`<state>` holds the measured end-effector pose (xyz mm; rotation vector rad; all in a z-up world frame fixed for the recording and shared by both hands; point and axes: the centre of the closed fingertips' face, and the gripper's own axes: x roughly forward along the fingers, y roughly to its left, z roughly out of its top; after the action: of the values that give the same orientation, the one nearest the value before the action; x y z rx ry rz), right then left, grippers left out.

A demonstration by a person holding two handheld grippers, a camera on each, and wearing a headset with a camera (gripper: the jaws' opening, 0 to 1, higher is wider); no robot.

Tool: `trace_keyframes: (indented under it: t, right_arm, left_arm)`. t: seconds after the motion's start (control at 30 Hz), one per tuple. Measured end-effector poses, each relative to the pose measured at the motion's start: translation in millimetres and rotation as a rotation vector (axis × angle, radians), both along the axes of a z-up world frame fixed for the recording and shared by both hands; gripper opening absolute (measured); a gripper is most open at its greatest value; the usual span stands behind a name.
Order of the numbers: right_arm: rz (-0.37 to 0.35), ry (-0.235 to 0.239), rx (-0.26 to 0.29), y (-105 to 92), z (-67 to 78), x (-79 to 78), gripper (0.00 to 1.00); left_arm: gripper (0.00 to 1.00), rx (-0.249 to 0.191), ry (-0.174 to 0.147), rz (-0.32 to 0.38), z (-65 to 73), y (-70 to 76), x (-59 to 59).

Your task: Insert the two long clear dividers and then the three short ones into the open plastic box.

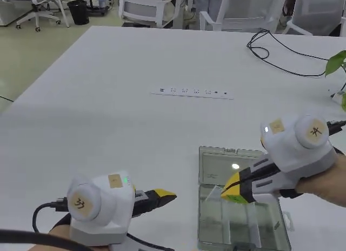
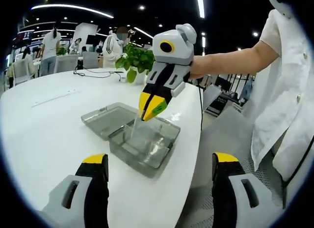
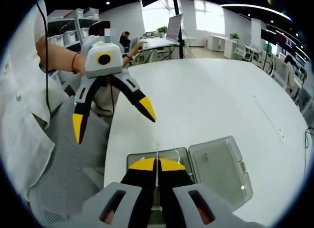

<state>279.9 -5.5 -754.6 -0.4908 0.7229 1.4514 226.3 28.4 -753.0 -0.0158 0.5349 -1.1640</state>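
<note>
Divider (image 1: 213,194) in right claw (image 1: 224,189), above box (image 1: 201,229)

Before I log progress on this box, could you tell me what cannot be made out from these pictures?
- Dividers already seated in the box: head view, clear on clear, and the right claw covers part.
- Whether the divider in the right claw is long or short: left gripper view, transparent against the box.
- Box floor: right gripper view, mostly hidden beneath the claw.
</note>
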Motion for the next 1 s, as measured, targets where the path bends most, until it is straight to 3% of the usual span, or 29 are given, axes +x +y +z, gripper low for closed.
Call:
trace_keyframes:
  t: [0.43, 0.7, 1.0]
  right_arm:
    - [0.008, -0.016, 0.002, 0.8, -6.1, 1.2, 0.03]
    - [0.083, -0.075, -0.035, 7.4, -13.5, -5.2, 0.03]
    - [0.117, -0.083, -0.082, 12.5, -29.6, -6.5, 0.03]
  left_arm:
    - [0.87, -0.009, 0.006, 0.002, 0.5, -0.3, 0.8]
    - [0.88, -0.012, 0.008, 0.000, 0.6, -2.0, 0.6]
    - [0.87, -0.010, 0.013, -0.001, -1.6, -2.1, -0.4]
